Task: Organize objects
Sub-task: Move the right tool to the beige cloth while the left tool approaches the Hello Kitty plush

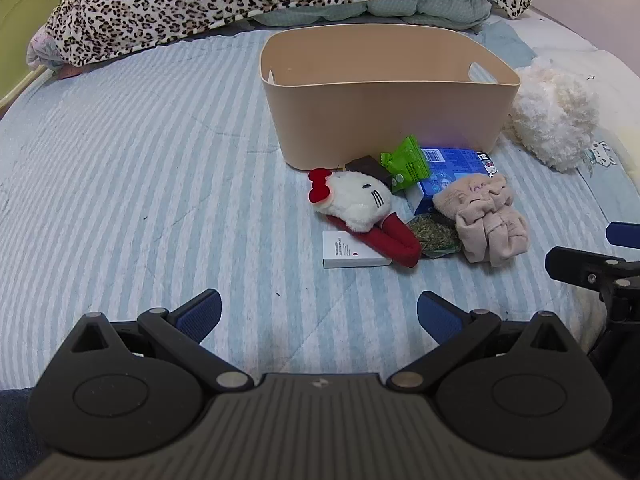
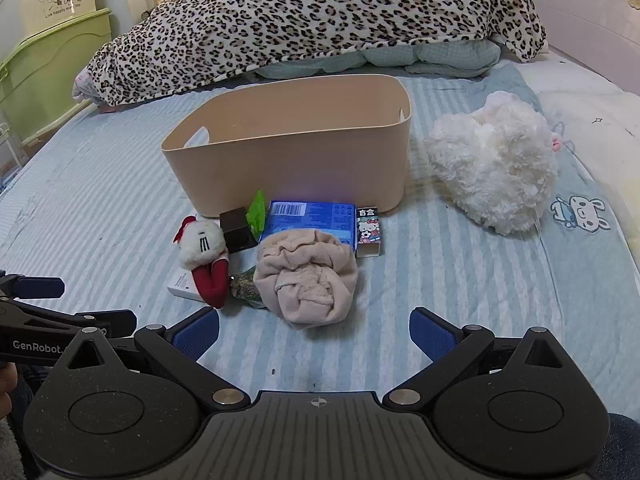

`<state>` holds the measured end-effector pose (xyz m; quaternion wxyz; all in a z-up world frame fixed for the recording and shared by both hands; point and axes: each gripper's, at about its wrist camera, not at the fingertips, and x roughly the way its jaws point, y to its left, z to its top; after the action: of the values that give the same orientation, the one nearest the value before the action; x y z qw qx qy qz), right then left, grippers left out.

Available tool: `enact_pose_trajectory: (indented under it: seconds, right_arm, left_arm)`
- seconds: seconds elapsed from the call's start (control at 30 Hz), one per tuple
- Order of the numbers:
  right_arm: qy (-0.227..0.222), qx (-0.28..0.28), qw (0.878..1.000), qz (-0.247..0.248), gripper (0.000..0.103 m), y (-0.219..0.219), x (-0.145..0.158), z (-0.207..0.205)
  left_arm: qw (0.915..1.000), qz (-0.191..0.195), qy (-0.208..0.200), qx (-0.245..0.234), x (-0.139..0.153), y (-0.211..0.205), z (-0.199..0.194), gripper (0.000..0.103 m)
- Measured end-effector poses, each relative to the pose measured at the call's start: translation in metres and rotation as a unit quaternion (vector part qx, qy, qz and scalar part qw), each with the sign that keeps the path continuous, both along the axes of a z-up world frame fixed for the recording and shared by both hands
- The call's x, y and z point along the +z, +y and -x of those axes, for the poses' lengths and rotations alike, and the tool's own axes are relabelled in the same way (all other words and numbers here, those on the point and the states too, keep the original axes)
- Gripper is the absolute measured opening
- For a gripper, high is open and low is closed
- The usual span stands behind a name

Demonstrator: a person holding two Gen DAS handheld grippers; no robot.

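left gripper [image 1: 319,312] jaws spread, holding nothing | right gripper [image 2: 314,330] jaws spread, holding nothing, staged before pickup | clutter pile 12 o'clock, beige cloth [image 2: 307,276] nearest | beige bin [image 2: 288,144] behind pile, appears empty, likely drop spot

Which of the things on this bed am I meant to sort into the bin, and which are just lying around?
Likely for the job:
beige bin
Hello Kitty plush
blue box
beige cloth bundle
white card box
green packet
small Kitty box
dark cube
herb packet

Probably just bedding:
leopard blanket
fluffy white pillow, unclear

Both grippers open, empty.
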<state>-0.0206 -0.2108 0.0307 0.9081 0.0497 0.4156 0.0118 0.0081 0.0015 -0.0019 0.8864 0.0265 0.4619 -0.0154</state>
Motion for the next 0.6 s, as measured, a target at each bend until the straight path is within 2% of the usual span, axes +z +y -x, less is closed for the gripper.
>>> enact_pose_trajectory:
  seconds: [0.6]
  right_arm:
    - [0.005, 0.003, 1.0, -0.004, 0.103, 0.0, -0.004, -0.01]
  left_arm:
    - [0.9999, 0.007, 0.007, 0.0, -0.001, 0.006, -0.005, 0.103]
